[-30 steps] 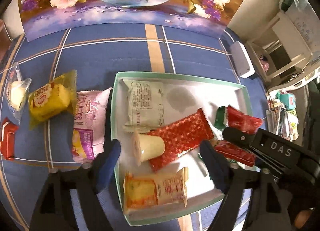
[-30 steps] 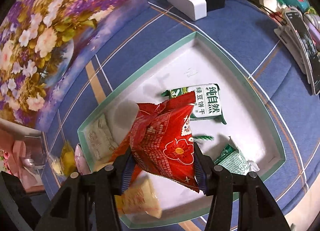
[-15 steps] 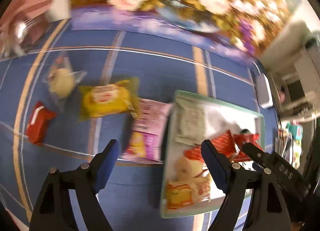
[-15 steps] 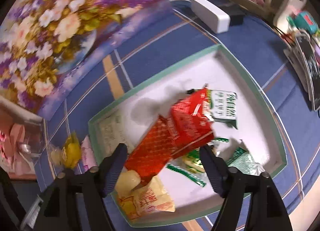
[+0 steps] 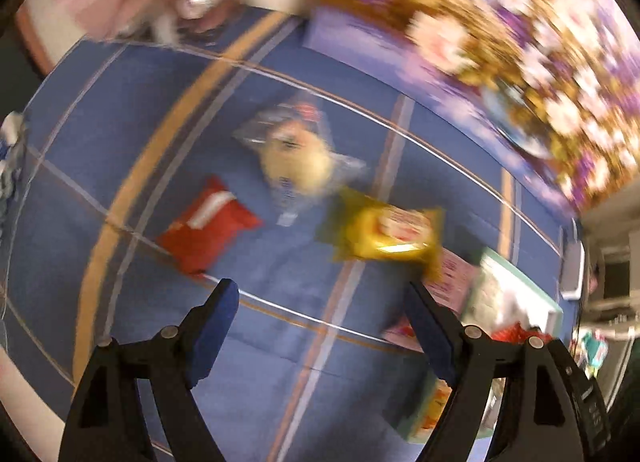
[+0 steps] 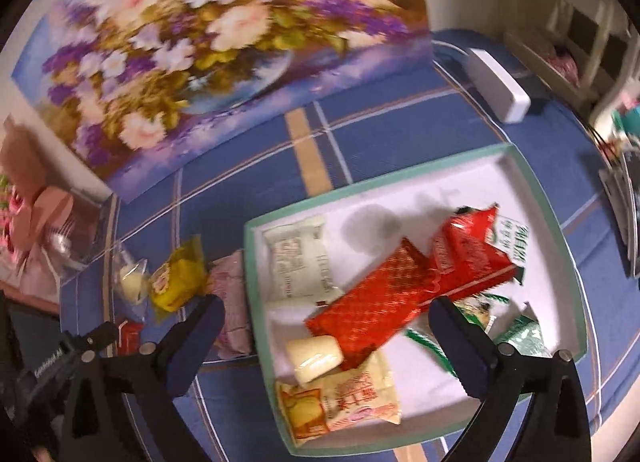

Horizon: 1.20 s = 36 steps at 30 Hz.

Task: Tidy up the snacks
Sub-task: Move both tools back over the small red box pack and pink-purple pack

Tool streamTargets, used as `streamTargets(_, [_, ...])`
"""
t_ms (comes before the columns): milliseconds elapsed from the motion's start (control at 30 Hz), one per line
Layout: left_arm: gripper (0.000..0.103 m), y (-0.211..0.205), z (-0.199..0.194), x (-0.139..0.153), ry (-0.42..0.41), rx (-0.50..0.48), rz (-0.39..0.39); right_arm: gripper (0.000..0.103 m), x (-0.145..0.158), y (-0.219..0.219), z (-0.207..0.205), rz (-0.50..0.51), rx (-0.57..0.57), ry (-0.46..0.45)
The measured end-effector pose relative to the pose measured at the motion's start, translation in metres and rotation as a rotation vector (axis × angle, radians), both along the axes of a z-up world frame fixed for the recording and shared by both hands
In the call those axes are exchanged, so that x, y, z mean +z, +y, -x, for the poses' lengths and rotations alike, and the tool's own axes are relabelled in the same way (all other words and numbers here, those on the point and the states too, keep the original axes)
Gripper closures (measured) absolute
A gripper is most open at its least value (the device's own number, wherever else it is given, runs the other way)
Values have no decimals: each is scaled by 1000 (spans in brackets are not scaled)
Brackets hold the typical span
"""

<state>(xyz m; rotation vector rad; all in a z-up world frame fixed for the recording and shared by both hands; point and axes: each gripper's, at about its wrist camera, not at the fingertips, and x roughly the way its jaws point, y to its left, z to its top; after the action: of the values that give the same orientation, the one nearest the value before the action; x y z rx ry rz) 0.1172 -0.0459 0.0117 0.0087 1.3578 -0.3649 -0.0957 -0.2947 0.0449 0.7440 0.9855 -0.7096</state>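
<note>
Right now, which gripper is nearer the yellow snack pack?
Left. The left gripper hovers open over the blue cloth with the yellow pack just ahead of its fingertips. The right gripper, jaws opening and empty, hangs over the tray, with the pack off to its left.

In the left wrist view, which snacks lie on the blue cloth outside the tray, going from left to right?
Red packet → clear bag with a pale round snack → yellow packet → pink packet, beside the tray.
</note>
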Motion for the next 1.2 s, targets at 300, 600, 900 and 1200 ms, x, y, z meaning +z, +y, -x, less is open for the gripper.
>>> streamTargets(300, [18,75,-31,-5,-69,195,-188,0,-3,47,-44,36,204,-62])
streamTargets(600, [18,94,-43,-10,-65,205,-166,0,-30,88,-79,-20,341,-57])
streamTargets(900, [18,81,-46,-19,-77,140,-154,0,-45,78,-75,-17,304,3])
streamTargets(1200, [18,63,-50,-37,-94,45,-162,1,-44,70,-93,-11,386,72])
